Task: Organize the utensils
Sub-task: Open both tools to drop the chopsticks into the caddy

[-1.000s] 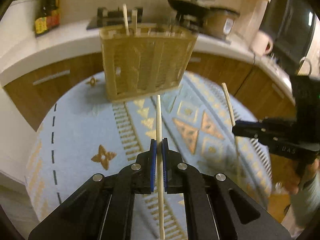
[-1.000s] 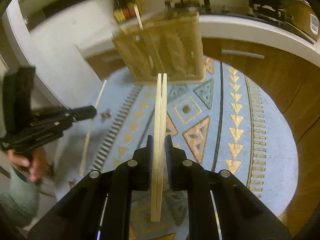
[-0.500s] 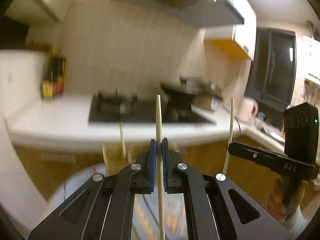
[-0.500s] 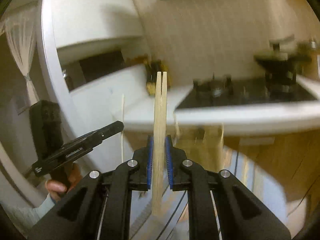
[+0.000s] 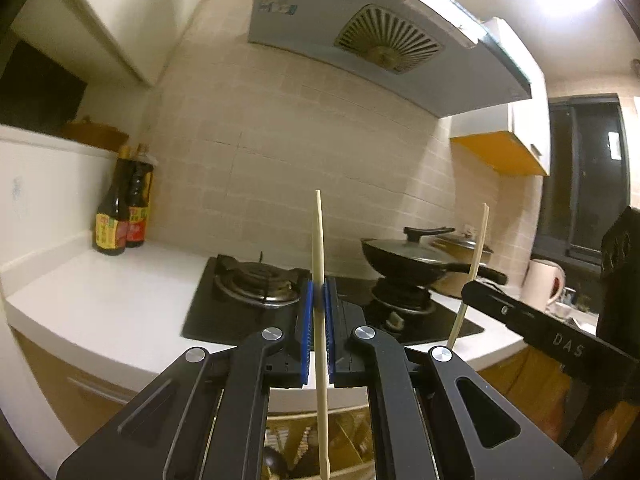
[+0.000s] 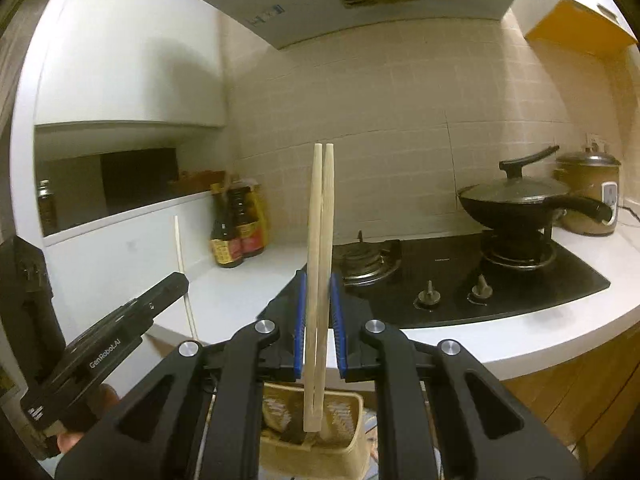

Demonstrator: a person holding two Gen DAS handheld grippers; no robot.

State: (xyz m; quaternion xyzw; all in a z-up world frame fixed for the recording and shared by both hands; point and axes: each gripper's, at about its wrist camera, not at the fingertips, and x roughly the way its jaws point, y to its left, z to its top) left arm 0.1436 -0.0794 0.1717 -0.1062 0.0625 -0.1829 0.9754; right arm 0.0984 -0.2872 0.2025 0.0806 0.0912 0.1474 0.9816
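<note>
My left gripper (image 5: 319, 294) is shut on a single pale chopstick (image 5: 318, 236) that stands upright between its blue pads. In the right wrist view my right gripper (image 6: 319, 284) is shut on a pair of wooden chopsticks (image 6: 320, 208), also upright. Each gripper shows in the other's view: the right gripper (image 5: 469, 291) with its chopsticks (image 5: 479, 244) at the right, the left gripper (image 6: 178, 280) with its chopstick (image 6: 180, 248) at the left. The woven utensil basket (image 6: 346, 414) lies low beneath the fingers, mostly hidden; part of the basket (image 5: 296, 436) shows between the left fingers.
A white counter (image 5: 100, 300) runs ahead with a black gas stove (image 6: 460, 280). A lidded wok (image 6: 516, 200) sits on the right burner, a rice cooker (image 6: 588, 196) beyond it. Sauce bottles (image 5: 120, 212) stand at the left. A range hood (image 5: 384, 36) hangs above. A hand (image 6: 68, 440) holds the left gripper.
Both grippers rose and tilted from looking down on the patterned cloth and basket to looking level at the stove wall. The basket dropped to the bottom of both views. Both grips held.
</note>
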